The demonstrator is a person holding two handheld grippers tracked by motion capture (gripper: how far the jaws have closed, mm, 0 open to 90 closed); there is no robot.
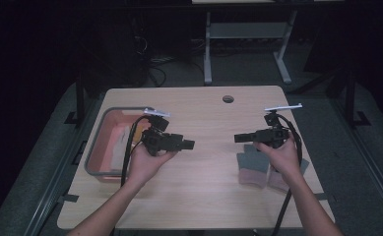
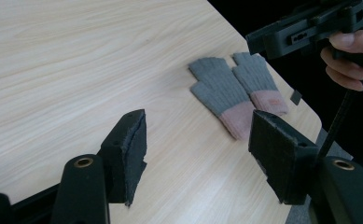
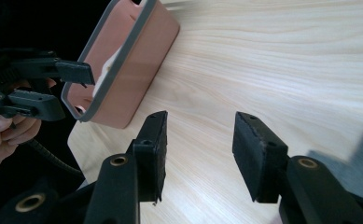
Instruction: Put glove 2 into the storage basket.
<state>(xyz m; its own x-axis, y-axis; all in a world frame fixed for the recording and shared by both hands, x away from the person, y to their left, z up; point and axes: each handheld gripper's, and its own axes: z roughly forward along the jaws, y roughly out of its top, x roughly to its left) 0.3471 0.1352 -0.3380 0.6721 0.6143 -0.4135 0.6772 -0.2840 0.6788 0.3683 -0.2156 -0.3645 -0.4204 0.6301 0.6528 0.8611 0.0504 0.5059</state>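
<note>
Above the surface (image 1: pixel 199 196), both sitting empty, jaws apart | left hand-held gripper (image 1: pixel 188 144) hovering beside pink bin (image 1: pixel 96 147), right hand-held gripper (image 1: pixel 242 137) just past gloves (image 2: pixel 237 93) | guessing pre-grasp; next: drop onto a glove

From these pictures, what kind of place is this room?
Probably a lab or workshop set up for recording, not a home. A bare wooden table stands in a dark room, with another metal-legged desk behind it and cables on the floor.
</note>
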